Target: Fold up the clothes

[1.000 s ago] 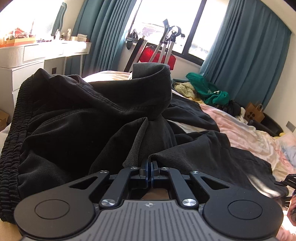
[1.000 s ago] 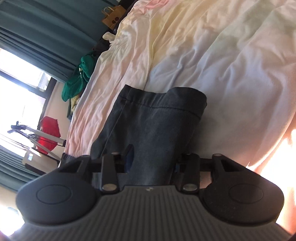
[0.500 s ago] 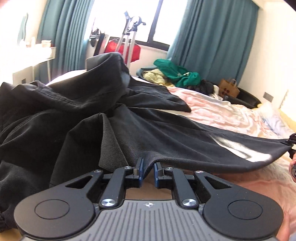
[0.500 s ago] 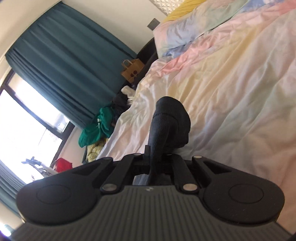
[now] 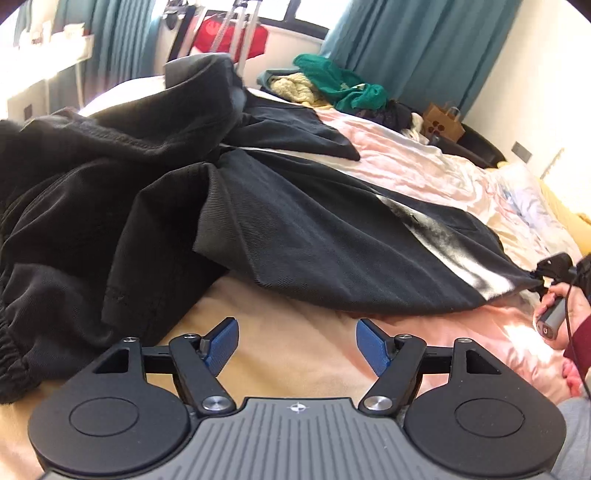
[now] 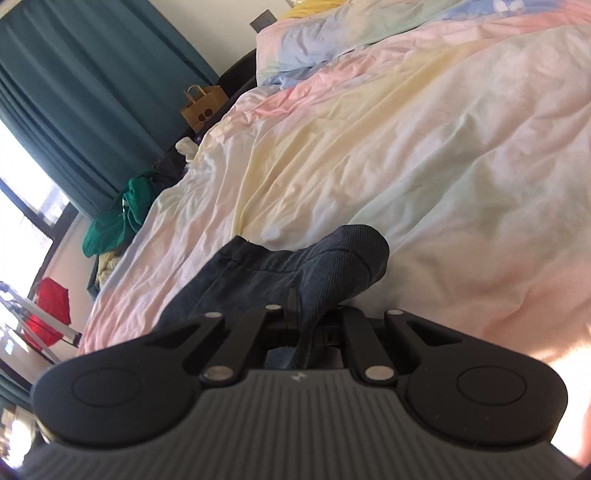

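Note:
Black corduroy trousers (image 5: pixel 155 192) lie rumpled on the pastel bed sheet (image 5: pixel 288 343), elastic waistband at the far left. One leg stretches to the right. My left gripper (image 5: pixel 297 341) is open and empty, just in front of the cloth, its blue pads (image 5: pixel 221 343) wide apart. My right gripper (image 6: pixel 301 314) is shut on the hem of the trouser leg (image 6: pixel 325 269). It also shows in the left wrist view (image 5: pixel 550 273), pulling the leg end taut at the right edge.
A pile of green and yellow clothes (image 5: pixel 332 85) lies at the bed's far end. A brown paper bag (image 5: pixel 443 123) stands beyond it by teal curtains (image 5: pixel 424 44). A white desk (image 5: pixel 44 62) is at the left. Pillows (image 6: pixel 332 33) lie at the bed's head.
My left gripper has opened, let go of the trousers and drawn back. My right gripper closed on the leg hem and has pulled the leg out straight to the right.

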`<control>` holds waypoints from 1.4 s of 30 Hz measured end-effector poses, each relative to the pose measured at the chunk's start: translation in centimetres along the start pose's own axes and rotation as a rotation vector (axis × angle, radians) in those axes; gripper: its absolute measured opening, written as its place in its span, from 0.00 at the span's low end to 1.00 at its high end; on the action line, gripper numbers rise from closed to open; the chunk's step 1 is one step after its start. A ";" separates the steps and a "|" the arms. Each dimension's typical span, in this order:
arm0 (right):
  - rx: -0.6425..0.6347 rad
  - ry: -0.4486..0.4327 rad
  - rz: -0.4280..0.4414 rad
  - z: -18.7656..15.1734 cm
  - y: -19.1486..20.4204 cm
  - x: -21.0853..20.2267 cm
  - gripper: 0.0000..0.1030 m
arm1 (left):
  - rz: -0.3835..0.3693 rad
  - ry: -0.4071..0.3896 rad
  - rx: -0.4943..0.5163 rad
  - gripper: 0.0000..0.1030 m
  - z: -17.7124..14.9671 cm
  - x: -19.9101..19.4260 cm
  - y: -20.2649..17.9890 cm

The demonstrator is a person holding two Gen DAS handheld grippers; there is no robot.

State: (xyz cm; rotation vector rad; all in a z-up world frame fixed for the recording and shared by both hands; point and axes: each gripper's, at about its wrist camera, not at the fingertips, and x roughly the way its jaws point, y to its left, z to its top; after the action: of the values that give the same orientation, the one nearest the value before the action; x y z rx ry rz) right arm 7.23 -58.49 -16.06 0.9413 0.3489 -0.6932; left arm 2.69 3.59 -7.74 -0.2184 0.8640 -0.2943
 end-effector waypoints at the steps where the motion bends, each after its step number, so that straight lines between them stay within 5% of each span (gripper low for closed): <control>1: -0.001 -0.013 0.006 0.1 0.3 -0.4 0.06 | 0.002 0.014 -0.027 0.79 0.2 -0.4 0.5; 7: -0.021 -0.025 0.022 0.4 0.8 -1.2 0.06 | 0.105 0.115 -0.350 0.80 1.8 -2.7 7.3; 10: 0.009 -0.012 0.033 0.8 0.1 -1.2 0.06 | 0.057 0.171 -0.593 0.86 1.0 -2.9 11.6; 13: -0.021 -0.044 0.027 1.2 0.2 -1.7 0.06 | -0.063 0.129 -0.885 0.87 -1.2 -3.4 15.4; 15: -0.047 -0.067 0.043 1.3 0.6 -2.0 0.06 | -0.111 0.094 -0.987 0.88 -2.2 -3.7 16.8; 25: -0.078 -0.098 0.010 1.3 1.6 -2.2 0.06 | -0.128 0.025 -1.055 0.83 -3.7 -3.1 17.9; 27: -0.075 -0.091 0.004 1.3 1.5 -1.8 0.06 | -0.121 0.023 -1.063 0.76 -3.9 -2.4 18.1; 29: -0.077 -0.082 0.002 1.3 1.5 -1.3 0.06 | -0.118 0.016 -1.056 0.52 -3.7 -2.4 18.3; 33: -0.069 -0.044 -0.005 1.4 0.9 -0.1 0.06 | -0.115 -0.042 -1.092 0.20 -3.9 -3.4 19.0; 36: 0.028 -0.020 0.010 1.4 -0.4 0.0 0.06 | -0.124 -0.137 -1.077 0.13 -3.5 -5.8 19.0; 42: 0.027 -0.042 0.052 1.7 -0.1 -0.8 0.05 | -0.137 -0.345 -1.001 0.05 -2.2 -11.4 18.7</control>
State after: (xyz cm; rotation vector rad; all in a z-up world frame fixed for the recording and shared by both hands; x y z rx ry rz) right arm 6.50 -59.62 -14.75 0.9566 0.2778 -0.6703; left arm -2.90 24.81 -6.71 -1.2257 0.5898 0.0773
